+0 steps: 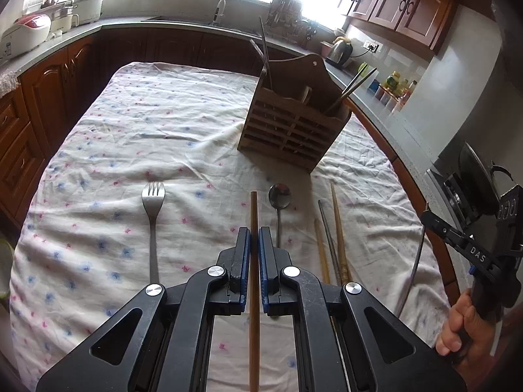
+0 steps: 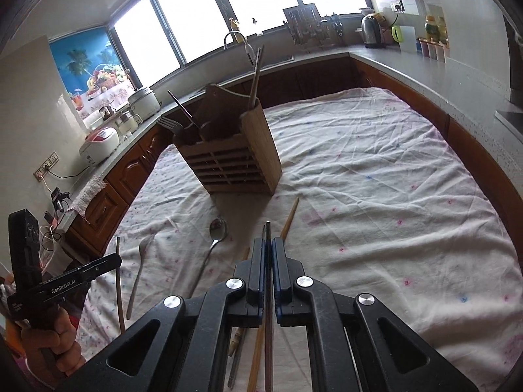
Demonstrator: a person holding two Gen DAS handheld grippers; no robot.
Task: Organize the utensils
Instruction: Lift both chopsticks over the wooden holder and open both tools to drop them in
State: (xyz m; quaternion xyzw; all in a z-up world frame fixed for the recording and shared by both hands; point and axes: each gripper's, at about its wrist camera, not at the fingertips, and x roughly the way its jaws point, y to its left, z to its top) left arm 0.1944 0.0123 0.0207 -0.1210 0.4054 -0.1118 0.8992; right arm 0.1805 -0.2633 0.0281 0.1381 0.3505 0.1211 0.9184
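Table under a rumpled floral cloth (image 1: pixel 137 124) filled the space below and ahead of both grippers. Wooden utensil caddy (image 1: pixel 294 124) stood upright on the cloth, ahead of the left gripper and slightly right of its line; from the right gripper it sat ahead and to the left (image 2: pixel 228 160). Caddy already held items: metal handles at one end, chopsticks leaning out the other, a fork head visible in the right wrist view.

Left gripper (image 1: pixel 254 248) was clamped narrow on a brown wooden chopstick (image 1: pixel 254 209), stick running straight along the finger line, tip poking out past the pads, rest passing back under the gripper body. Right gripper (image 2: pixel 268 258) was likewise pinched nearly closed on a metal chopstick (image 2: pixel 267 228), tip just past the pads, shaft running back between the jaws. That metal stick also showed hanging from the right gripper at the right edge of the left wrist view.

Still lying on the cloth: fork (image 1: pixel 153 215) well left of the left gripper, tines pointing away; spoon (image 1: pixel 279 196) just right of the left fingertips, bowl away; three more chopsticks (image 1: pixel 336 228) further right, roughly parallel, two wooden and one grey metal between them. Whether they touched each other, couldn't tell.

A person's hand (image 1: pixel 461 323) gripped the right gripper's handle, another hand (image 2: pixel 62 336) the left one's.
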